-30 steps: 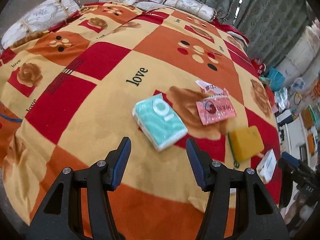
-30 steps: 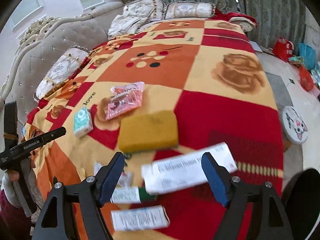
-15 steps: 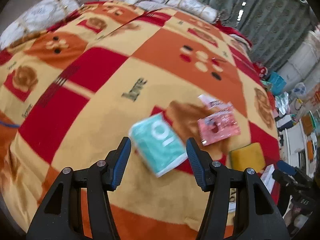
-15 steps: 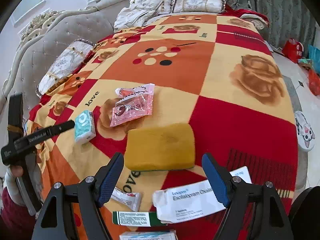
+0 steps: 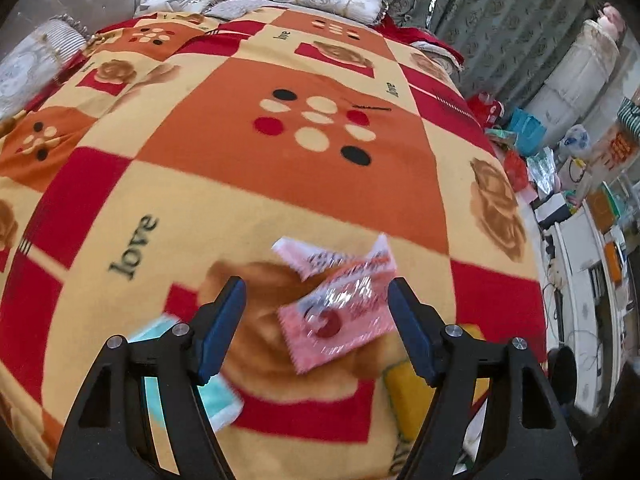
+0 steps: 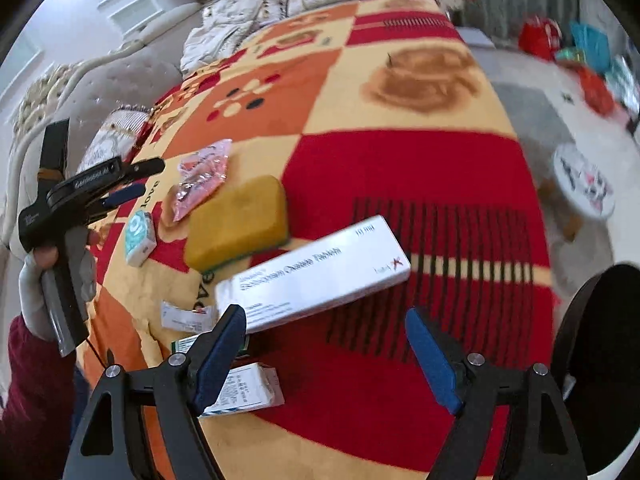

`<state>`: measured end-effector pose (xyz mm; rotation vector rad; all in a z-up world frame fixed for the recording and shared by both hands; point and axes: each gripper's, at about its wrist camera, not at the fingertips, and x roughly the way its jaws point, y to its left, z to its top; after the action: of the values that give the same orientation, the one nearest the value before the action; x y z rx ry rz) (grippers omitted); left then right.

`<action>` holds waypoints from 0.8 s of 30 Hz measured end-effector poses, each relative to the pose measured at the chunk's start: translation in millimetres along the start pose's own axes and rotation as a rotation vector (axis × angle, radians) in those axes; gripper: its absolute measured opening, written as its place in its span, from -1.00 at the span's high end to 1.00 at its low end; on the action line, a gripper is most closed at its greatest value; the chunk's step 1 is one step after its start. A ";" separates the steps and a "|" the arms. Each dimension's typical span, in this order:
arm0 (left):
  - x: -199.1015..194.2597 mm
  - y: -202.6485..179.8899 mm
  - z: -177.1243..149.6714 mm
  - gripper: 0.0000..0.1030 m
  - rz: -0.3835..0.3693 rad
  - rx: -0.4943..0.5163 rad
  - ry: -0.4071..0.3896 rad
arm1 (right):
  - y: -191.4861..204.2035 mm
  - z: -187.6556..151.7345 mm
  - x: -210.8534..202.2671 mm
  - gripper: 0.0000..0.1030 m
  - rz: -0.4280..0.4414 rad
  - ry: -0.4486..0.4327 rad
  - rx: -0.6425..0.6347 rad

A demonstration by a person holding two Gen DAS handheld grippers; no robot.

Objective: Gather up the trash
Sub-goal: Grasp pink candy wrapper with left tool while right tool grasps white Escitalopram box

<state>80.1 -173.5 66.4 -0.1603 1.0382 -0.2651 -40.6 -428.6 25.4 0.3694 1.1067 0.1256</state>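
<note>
While left tool (image 5: 316, 320) widens, pink wrapper (image 5: 340, 316) between (apparently untouched).

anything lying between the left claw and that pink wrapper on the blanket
Nothing visible does. The left claw, whose jaws have just been opening, frames the pink wrapper with only bare blanket around it; the teal packet lies off to its left.

Both wrist views look steeply down, close above the bed (image 5: 280, 184); both share the pink wrapper (image 5: 340, 316) and yellow sponge (image 6: 240, 220).
</note>
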 end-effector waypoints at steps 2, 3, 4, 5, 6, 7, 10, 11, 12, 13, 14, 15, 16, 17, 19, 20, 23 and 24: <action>7.5 -5.5 9.9 -0.41 0.013 0.002 0.002 | -4.3 5.4 6.3 -0.56 0.035 0.002 0.031; 12.0 -7.5 14.1 -0.41 0.022 0.005 0.007 | -5.6 10.2 11.0 -0.56 0.054 0.003 0.050; 18.4 -9.5 18.5 -0.41 0.037 0.009 0.012 | -5.8 14.7 14.8 -0.56 0.068 0.002 0.064; 22.9 -10.4 20.2 -0.41 0.046 0.014 0.018 | -5.4 19.2 18.4 -0.56 0.078 0.000 0.072; 30.2 -12.1 21.4 -0.41 0.056 0.025 0.034 | -3.9 25.4 23.2 -0.56 0.079 -0.005 0.075; 35.8 -12.9 21.2 -0.41 0.059 0.035 0.053 | -2.5 29.1 26.7 -0.57 0.075 -0.006 0.071; 48.0 -11.9 13.1 -0.41 0.066 0.058 0.114 | 2.9 37.7 36.2 -0.57 0.054 0.000 0.043; 49.4 -10.9 9.1 -0.41 0.067 0.066 0.128 | 4.8 38.1 37.4 -0.57 0.045 0.002 0.030; 50.0 -10.0 4.4 -0.41 0.068 0.077 0.141 | 7.0 37.4 37.5 -0.57 0.034 0.001 0.016; 50.3 -9.3 -0.5 -0.41 0.070 0.091 0.155 | 7.4 36.8 37.9 -0.57 0.029 -0.001 0.010; 50.8 -9.0 -4.5 -0.41 0.074 0.103 0.170 | 7.0 36.4 38.4 -0.57 0.024 -0.001 0.009; 51.1 -9.2 -8.2 -0.41 0.079 0.112 0.184 | 6.5 36.7 40.3 -0.57 0.018 -0.002 0.012; 51.4 -9.8 -11.3 -0.41 0.083 0.121 0.196 | 6.2 37.4 42.7 -0.57 0.016 -0.001 0.019; 50.9 -10.9 -14.1 -0.41 0.091 0.133 0.200 | 6.4 38.4 45.6 -0.57 0.016 -0.001 0.024; 50.3 -13.0 -16.3 -0.41 0.114 0.155 0.187 | 11.2 38.4 49.7 -0.57 -0.001 -0.004 0.009; 50.4 -12.9 -17.2 -0.41 0.122 0.161 0.181 | 15.2 37.7 50.9 -0.58 -0.019 -0.004 -0.010; 54.9 -12.9 -22.1 -0.41 0.137 0.158 0.185 | 25.7 33.5 53.4 -0.60 -0.037 0.008 -0.064; 53.8 -16.1 -24.8 -0.38 0.151 0.180 0.177 | 28.8 31.2 53.2 -0.60 -0.041 0.014 -0.091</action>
<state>82.2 -204.8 13.6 0.1057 1.1892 -0.2367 13.4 -394.0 2.7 0.2652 1.1173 0.1422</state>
